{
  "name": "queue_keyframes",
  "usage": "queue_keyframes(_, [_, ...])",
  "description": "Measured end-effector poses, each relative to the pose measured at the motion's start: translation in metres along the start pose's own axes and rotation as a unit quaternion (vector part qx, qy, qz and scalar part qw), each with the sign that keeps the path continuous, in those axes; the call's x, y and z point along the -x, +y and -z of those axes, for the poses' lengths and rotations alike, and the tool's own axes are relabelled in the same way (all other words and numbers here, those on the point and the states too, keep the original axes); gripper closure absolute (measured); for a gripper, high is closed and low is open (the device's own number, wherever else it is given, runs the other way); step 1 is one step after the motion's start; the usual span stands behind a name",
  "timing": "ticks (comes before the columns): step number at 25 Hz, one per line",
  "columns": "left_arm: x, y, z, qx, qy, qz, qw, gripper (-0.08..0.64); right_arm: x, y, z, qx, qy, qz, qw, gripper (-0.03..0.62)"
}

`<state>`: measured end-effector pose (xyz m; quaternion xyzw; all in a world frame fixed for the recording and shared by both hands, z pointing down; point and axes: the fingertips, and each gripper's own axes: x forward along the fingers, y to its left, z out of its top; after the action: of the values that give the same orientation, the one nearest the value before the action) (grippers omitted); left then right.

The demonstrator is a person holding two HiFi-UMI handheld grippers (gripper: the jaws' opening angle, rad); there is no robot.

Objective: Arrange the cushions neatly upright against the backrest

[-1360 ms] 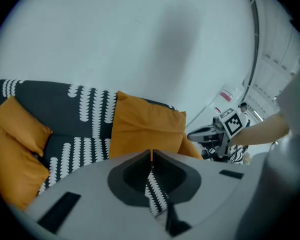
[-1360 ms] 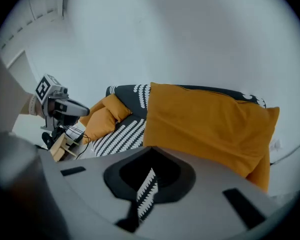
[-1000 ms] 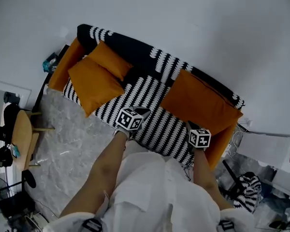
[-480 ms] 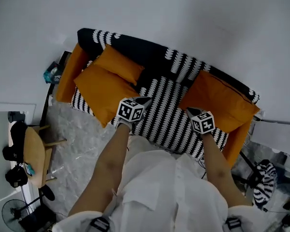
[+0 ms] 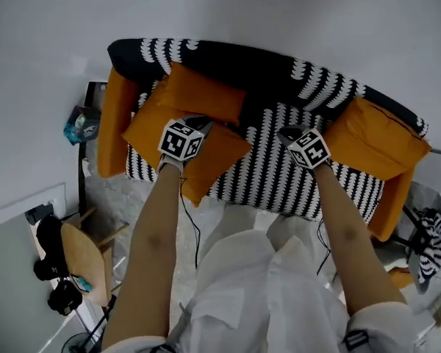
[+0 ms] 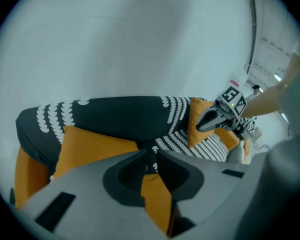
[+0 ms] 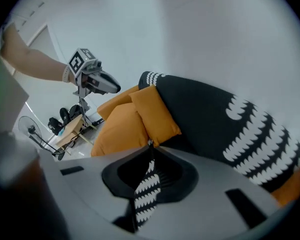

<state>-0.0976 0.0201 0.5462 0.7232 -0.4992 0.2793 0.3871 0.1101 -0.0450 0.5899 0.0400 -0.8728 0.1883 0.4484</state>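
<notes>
Left gripper view: cushion (image 6: 157, 204) beneath fingers (image 6: 190, 176)

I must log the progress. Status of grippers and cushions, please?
Left gripper and right gripper: empty, jaws just opening a little. Front cushion lies flat; rear cushion and right cushion are propped. Nothing in the way.

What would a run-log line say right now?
left gripper: above flat orange cushion, jaws just opening, nothing between | right gripper: above sofa seat, jaws just opening, nothing between
</notes>
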Motion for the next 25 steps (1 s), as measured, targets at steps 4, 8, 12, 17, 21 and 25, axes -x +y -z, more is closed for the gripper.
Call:
queue_keyframes(4, [-0.003, 0.055, 0.005, -0.102, 0.059, -0.022, 0.9928, 0.428, -0.053, 0.009, -0.038, 0.024, 0.007, -0.023, 0.999, 0.524])
queue_keyframes(8, [-0.025, 0.089, -0.001, -0.231, 0.123, -0.025, 0.9648, 0.379, -0.096, 0.007, -0.06, 0.06, 0.02, -0.044, 0.997, 0.472])
queue_keyframes(12, [-0.046, 0.113, -0.004, -0.342, 0.183, -0.011, 0.9216, 0.335, -0.139, 0.002, -0.075, 0.094, 0.025, -0.057, 0.994, 0.396])
queue_keyframes(17, [-0.071, 0.145, 0.001, -0.449, 0.258, -0.019, 0.8553, 0.295, -0.189, -0.011, -0.084, 0.104, 0.014, -0.029, 0.994, 0.383])
queue_keyframes(21, [-0.093, 0.168, 0.002, -0.479, 0.297, -0.021, 0.8256, 0.282, -0.224, -0.022, -0.086, 0.114, 0.021, -0.033, 0.993, 0.382])
queue_keyframes(25, [-0.105, 0.171, 0.011, -0.478, 0.331, 0.004, 0.8132, 0.291, -0.249, -0.027, -0.079, 0.116, 0.036, -0.038, 0.992, 0.396])
